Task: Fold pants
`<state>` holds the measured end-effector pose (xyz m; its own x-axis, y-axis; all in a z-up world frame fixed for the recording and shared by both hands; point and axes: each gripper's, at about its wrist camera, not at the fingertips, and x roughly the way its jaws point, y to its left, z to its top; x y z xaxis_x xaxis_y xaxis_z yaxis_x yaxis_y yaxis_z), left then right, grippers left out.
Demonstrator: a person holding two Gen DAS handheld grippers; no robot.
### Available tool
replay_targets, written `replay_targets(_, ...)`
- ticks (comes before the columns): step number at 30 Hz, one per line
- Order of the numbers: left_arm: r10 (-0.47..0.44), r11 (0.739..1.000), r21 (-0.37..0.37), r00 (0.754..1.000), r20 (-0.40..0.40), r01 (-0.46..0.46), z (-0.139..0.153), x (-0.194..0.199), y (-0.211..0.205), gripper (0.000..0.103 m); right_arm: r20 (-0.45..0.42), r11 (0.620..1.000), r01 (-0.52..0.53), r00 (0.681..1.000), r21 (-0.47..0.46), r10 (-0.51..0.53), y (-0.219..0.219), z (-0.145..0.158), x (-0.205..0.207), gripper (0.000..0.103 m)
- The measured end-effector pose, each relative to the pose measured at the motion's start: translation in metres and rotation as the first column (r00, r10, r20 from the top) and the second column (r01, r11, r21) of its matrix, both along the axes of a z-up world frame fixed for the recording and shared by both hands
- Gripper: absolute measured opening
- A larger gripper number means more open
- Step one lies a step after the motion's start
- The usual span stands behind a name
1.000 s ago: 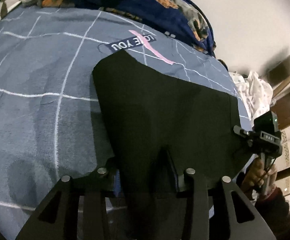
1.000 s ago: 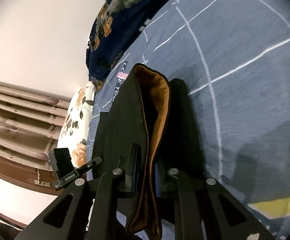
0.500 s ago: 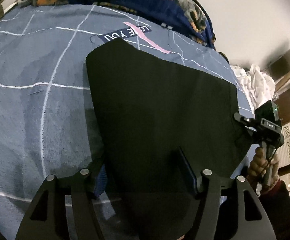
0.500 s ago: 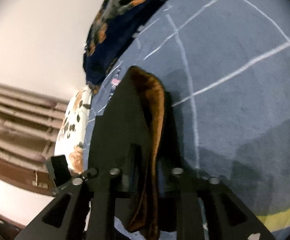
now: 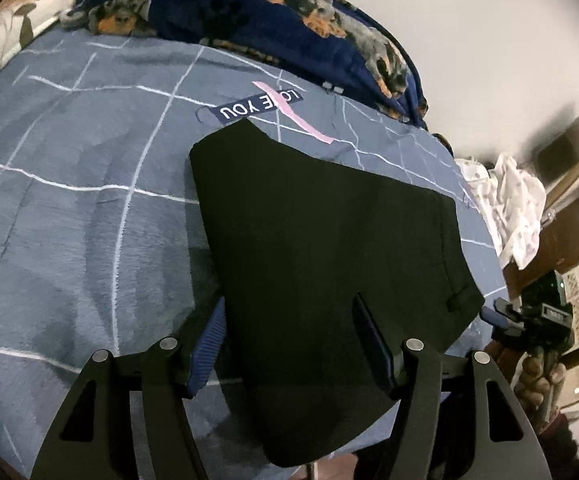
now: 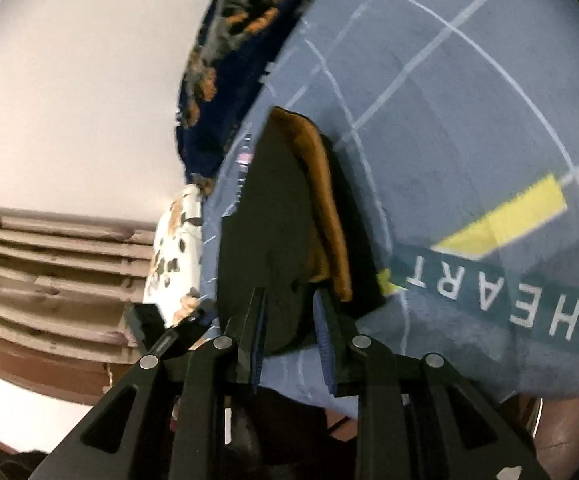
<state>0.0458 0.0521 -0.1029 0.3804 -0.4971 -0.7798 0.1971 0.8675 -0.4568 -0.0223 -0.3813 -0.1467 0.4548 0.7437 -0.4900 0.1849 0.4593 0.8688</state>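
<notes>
The black pants [image 5: 321,248] lie folded flat on the blue-grey bed cover [image 5: 69,208], the near end hanging over the bed's edge. My left gripper [image 5: 289,312] is open, its blue-padded fingers apart on either side of the near part of the pants. In the right wrist view the pants [image 6: 273,216] show a brown inner lining [image 6: 325,200] along the folded edge. My right gripper [image 6: 291,300] is open, with the corner of the pants lying between its fingers. The right gripper also shows in the left wrist view [image 5: 529,320], held by a hand.
A dark blue blanket with orange dog prints [image 5: 249,12] is bunched at the far side of the bed. White clothes [image 5: 509,204] lie at the right end. A floral pillow [image 6: 177,248] and wooden headboard [image 6: 49,264] stand beyond. The bed edge is close below both grippers.
Both grippers have opened and let go of the pants, which now lie on the bed. Both have pulled back a little toward the bed's near edge.
</notes>
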Motion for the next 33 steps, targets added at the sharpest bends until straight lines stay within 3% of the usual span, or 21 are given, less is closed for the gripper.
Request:
replay_targets(3,-0.009,1.000,0.016,1.000,0.003,0.009,-0.002,-0.002,0.000,0.065,-0.019,0.999,0.014,1.000,0.046,-0.013,0.000,-0.011,0.003,0.024)
replay_targets(10,-0.020,1.000,0.000,1.000,-0.020,0.020,-0.011,-0.005,-0.002,0.066,-0.040,0.999,0.046,0.998,0.007,-0.046,0.003,-0.014,0.016,0.024)
replay_targets(13,-0.040,0.998,0.037,0.999,-0.020,0.041,-0.012,-0.007,-0.009,0.066,-0.025,0.999,0.044,0.999,-0.030,-0.045,0.008,-0.014,0.018,0.014)
replay_targets(17,-0.060,0.995,0.074,0.998,-0.011,0.061,-0.011,-0.011,-0.015,0.066,0.003,0.997,0.060,0.998,-0.056,-0.060,0.010,-0.003,0.012,0.013)
replay_targets(21,-0.057,0.997,0.060,0.998,-0.009,0.057,-0.010,-0.010,-0.014,0.068,0.042,0.996,0.062,0.997,-0.058,-0.060,0.012,0.018,-0.002,0.012)
replay_targets(24,-0.048,0.998,0.049,0.998,-0.027,0.049,-0.015,-0.008,-0.013,0.070,-0.010,0.996,0.060,0.998,-0.059,-0.061,0.011,0.004,-0.007,0.012)
replay_targets(28,-0.046,0.998,0.045,0.998,-0.051,0.048,-0.020,-0.008,-0.012,0.070,-0.120,0.994,0.100,0.988,0.035,-0.095,0.005,-0.033,-0.012,0.010)
replay_targets(33,-0.037,0.999,0.025,0.996,-0.086,0.039,-0.029,-0.006,-0.009,0.070,-0.134,0.995,0.096,0.987,0.037,-0.090,0.004,-0.034,-0.009,0.010)
